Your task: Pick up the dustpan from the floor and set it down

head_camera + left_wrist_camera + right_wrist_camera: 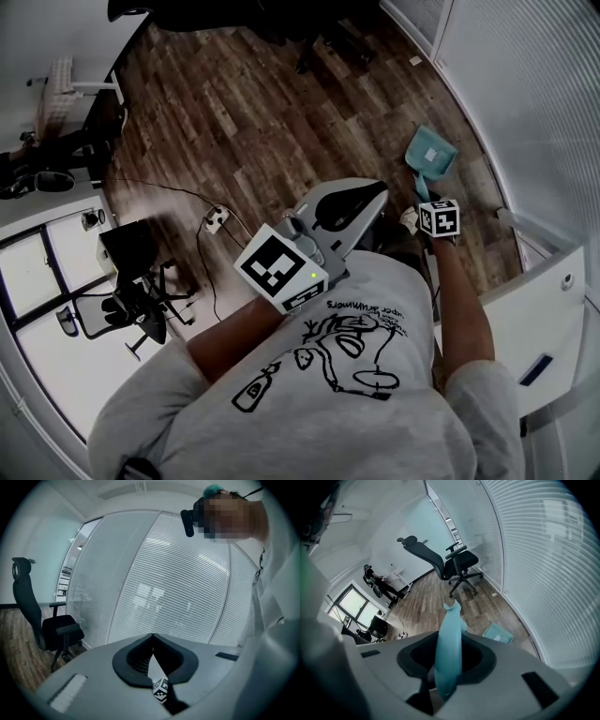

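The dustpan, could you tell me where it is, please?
At the head view's right, the dustpan shows beyond the right gripper, which grips a teal handle, beside the blinds.

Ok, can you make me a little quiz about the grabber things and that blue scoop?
1. True or false: the left gripper is holding the dustpan.
2. What colour is the dustpan? A red, B teal, C yellow.
3. Fill in the gap: the jaws of the right gripper are closed on the dustpan's ______.

Key
1. False: its jaws are together with nothing between them.
2. B.
3. handle.
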The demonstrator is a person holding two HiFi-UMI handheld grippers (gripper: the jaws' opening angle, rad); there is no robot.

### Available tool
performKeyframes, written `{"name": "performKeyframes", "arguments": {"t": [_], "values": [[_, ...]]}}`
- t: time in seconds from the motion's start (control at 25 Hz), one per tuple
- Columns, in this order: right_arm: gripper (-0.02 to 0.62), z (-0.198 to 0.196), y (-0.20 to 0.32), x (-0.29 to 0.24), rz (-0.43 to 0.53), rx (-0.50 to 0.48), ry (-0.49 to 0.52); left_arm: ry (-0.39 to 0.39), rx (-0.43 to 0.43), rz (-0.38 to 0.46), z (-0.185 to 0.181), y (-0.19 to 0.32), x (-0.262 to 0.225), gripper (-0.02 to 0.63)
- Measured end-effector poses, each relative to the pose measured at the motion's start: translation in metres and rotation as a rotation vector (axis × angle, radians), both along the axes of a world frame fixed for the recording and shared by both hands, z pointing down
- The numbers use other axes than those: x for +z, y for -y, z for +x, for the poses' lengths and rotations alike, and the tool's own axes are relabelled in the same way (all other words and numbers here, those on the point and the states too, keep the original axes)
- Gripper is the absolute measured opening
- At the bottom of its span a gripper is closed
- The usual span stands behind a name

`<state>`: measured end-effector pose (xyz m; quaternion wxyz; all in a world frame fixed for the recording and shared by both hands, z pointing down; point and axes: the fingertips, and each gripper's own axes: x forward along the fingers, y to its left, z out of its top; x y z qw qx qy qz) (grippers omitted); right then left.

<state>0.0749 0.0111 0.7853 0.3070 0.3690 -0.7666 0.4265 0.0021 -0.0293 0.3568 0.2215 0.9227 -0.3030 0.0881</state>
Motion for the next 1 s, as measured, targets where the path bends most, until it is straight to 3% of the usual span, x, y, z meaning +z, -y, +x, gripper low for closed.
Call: {"name": "performKeyframes", "arguments": {"t": [0.16, 0.52, 0.84, 1.0], "values": [[0.087, -0.004, -0.014, 0.007, -0.054, -0.012, 0.012, 0.004, 0.006, -0.001, 0.002, 0.001, 0.001, 0.002], [0.098, -0.004, -0.035, 0.013, -0.131, 0.065, 0.067, 0.002, 0.01, -0.002, 0.005, -0.003, 0.002, 0.002], [0.193, 0.006, -0.034, 0.014, -0.134, 0.112, 0.066, -0.001, 0.008, 0.004, 0.005, -0.006, 0.002, 0.002], [0.21, 0.012, -0.035, 0.006, -0.119, 0.114, 0.06, -0.014, 0.013, 0.006, 0.007, -0.006, -0.001, 0.002]]}}
